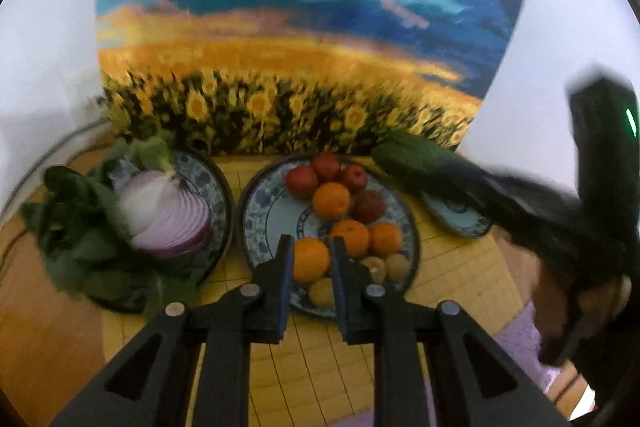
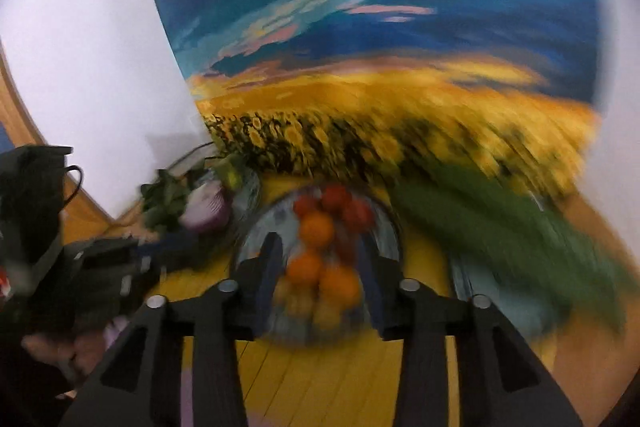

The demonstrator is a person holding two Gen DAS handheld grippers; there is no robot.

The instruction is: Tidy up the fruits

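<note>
A blue patterned plate (image 1: 264, 215) in the middle of the yellow mat holds red apples (image 1: 326, 167), several oranges (image 1: 331, 200) and small yellow-brown fruits (image 1: 396, 265). My left gripper (image 1: 311, 259) is shut on an orange (image 1: 310, 259) at the plate's near side. My right gripper (image 2: 320, 267) is open above the same plate (image 2: 256, 227), framing oranges (image 2: 316, 229); this view is blurred. The right gripper also shows at the right of the left wrist view (image 1: 560, 219).
A left plate (image 1: 212, 183) holds a halved purple onion (image 1: 168, 215) and leafy greens (image 1: 76, 227). A long green vegetable (image 1: 412, 159) lies on a small blue dish (image 1: 460, 219) at right. A sunflower painting (image 1: 300, 47) stands behind against the wall.
</note>
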